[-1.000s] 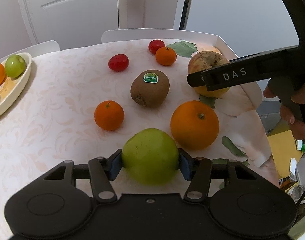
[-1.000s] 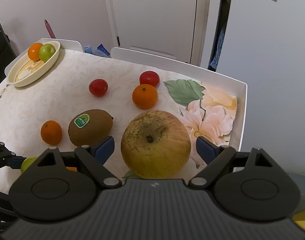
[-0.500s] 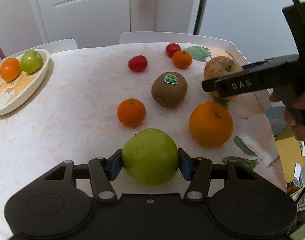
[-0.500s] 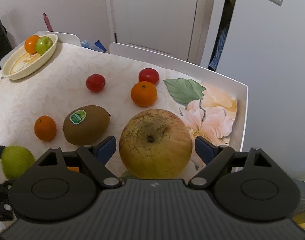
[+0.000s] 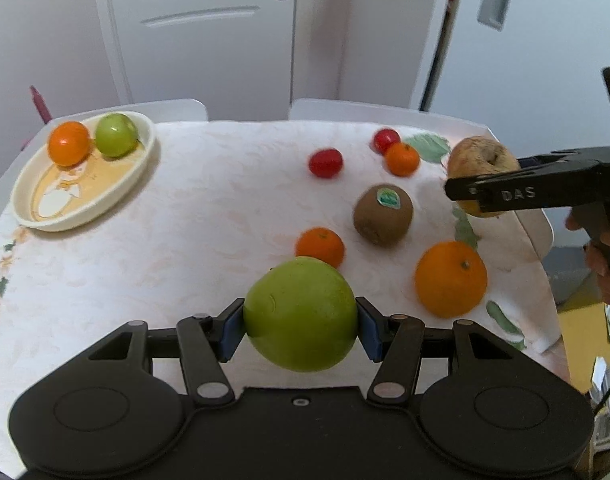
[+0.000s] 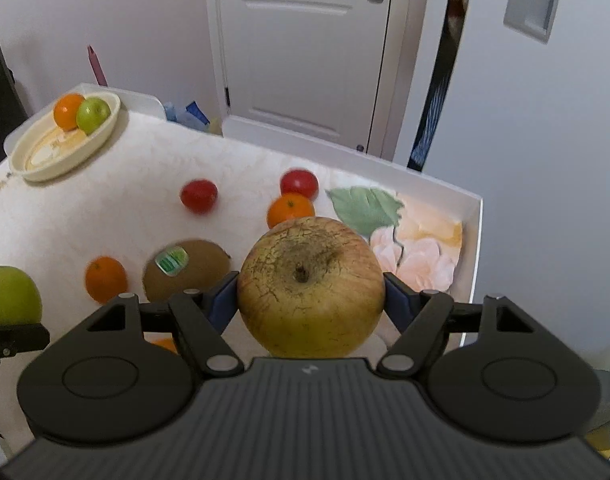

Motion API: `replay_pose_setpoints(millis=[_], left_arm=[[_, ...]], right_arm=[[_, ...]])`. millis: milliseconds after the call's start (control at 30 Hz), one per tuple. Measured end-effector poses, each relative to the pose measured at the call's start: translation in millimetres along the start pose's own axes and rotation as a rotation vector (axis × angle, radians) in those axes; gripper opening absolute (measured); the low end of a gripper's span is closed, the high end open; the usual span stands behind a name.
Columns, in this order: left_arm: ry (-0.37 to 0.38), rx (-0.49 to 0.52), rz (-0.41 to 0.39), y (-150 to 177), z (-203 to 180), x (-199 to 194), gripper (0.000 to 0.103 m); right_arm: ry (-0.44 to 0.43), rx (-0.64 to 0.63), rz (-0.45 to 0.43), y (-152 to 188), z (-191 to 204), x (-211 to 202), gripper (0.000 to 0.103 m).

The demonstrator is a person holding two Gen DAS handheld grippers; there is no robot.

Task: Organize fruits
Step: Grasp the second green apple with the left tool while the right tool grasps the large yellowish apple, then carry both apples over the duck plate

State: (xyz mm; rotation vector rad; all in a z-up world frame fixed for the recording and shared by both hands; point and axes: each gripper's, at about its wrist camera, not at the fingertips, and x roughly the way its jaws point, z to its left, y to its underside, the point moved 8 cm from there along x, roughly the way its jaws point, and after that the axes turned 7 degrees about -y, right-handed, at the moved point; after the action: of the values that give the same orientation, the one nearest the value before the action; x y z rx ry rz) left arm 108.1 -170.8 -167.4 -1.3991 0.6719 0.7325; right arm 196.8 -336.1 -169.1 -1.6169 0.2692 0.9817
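Observation:
My left gripper [image 5: 301, 330] is shut on a green apple [image 5: 301, 312] and holds it just above the tablecloth. In the right wrist view my right gripper [image 6: 311, 300] has its jaws closing around a big yellow-brown apple [image 6: 311, 280], and both blue pads touch its sides. That apple sits near the table's right edge. At the far left a cream oval plate [image 5: 117, 196] holds an orange [image 5: 69, 143] and a small green apple [image 5: 116, 135].
Loose on the cloth lie a kiwi [image 5: 383, 215], a large orange [image 5: 450, 279], a small mandarin [image 5: 320, 246], a second mandarin [image 5: 402, 159] and two red tomatoes [image 5: 325, 163]. White chair backs and a door stand behind the table. A hand [image 5: 609, 256] grips the right tool.
The left gripper has risen with the green apple and swung toward the plate, which now shows fully. The right jaws have closed in from wide apart onto the yellow apple's sides.

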Motion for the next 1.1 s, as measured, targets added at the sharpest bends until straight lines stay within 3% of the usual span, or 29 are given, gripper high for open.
replay_pose_setpoints(millis=[233,533,833,1100], left_arm=[[-0.029,-0.04,-0.051,-19,33,-22,0.061],[-0.075,-0.069,-0.106,-44,95,-45,0.061],[-0.106,-0.058,-0.142,-70,163,-52,0.061],[-0.092,-0.016,-0.145,-86,212,-33,0.061]], right_arm=[[-0.02,-0.022,-0.025,-26,28,-23,0.089],[-0.067,-0.031,-0.062,-65,91,-40,0.089],[-0.108,-0.011,-0.074,-98,155,-26,0.089],[-0.113,0.018,-0.076,-123,202,1,0.089]])
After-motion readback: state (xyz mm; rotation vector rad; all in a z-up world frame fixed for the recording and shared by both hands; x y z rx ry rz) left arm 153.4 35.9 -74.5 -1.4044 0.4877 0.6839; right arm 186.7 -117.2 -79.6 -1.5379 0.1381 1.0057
